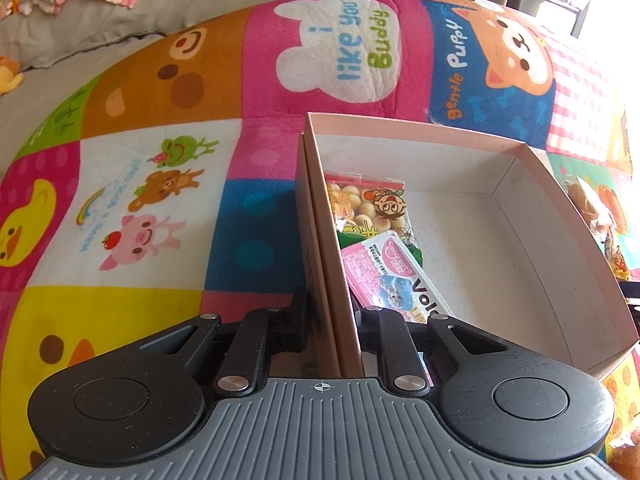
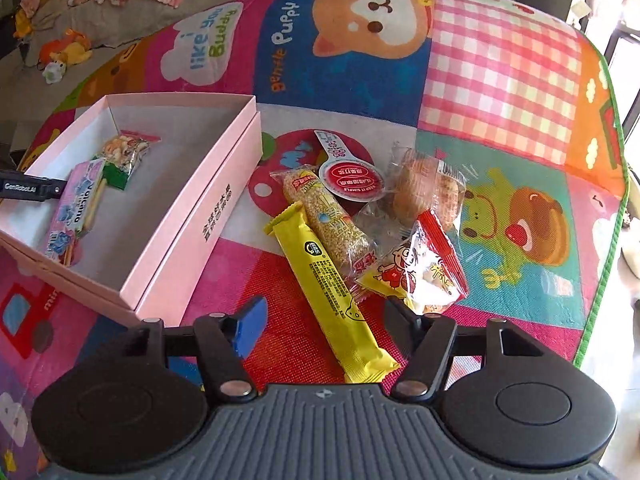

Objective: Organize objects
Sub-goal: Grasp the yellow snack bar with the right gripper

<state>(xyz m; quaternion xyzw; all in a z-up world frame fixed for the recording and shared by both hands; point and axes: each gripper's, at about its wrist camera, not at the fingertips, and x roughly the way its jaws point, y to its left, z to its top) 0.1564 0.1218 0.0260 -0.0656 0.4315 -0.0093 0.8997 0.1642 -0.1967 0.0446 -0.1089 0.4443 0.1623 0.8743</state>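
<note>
Left tongs [image 1: 330, 332]: pinching the near-left wall of the shallow pink cardboard box [image 1: 520, 148], one finger outside and one inside, steadying it.

Right tongs [image 2: 324, 320]: spread, nothing pressed between them; they straddle the near end of the long yellow foil snack bar [image 2: 330, 300], which lies slanted on the floor mat. The blue pad of the left finger [image 2: 250, 326] stands clear of the wrapper.

Inside the box: a clear bag of round biscuits [image 1: 366, 204] towards the far-left corner, and a pink and white sachet [image 1: 394, 276] nearer, overlapping it. The rest of the box floor is bare.

Loose pile, right of the box: a clear-wrapped golden grain bar [image 2: 330, 220] touching the yellow bar along its far half; a red and yellow cartoon snack packet [image 2: 420, 268] just right; a clear-wrapped round pastry [image 2: 424, 192] behind; a red and white round-headed sachet [image 2: 352, 178] at the far edge.

Surface: a colourful patchwork cartoon play mat [image 2: 500, 80] on the floor.

Risk, slipping: the yellow wrapper looks slick, and gripped at its very end the bar would likely droop or slide out.

Risk, crowding: the right finger stands close to the cartoon packet, so closing could catch that packet too.

Risk, dragging: lifting the yellow bar may pull the touching grain bar along.

Risk, box: the left pinch could buckle the thin wall.
</note>
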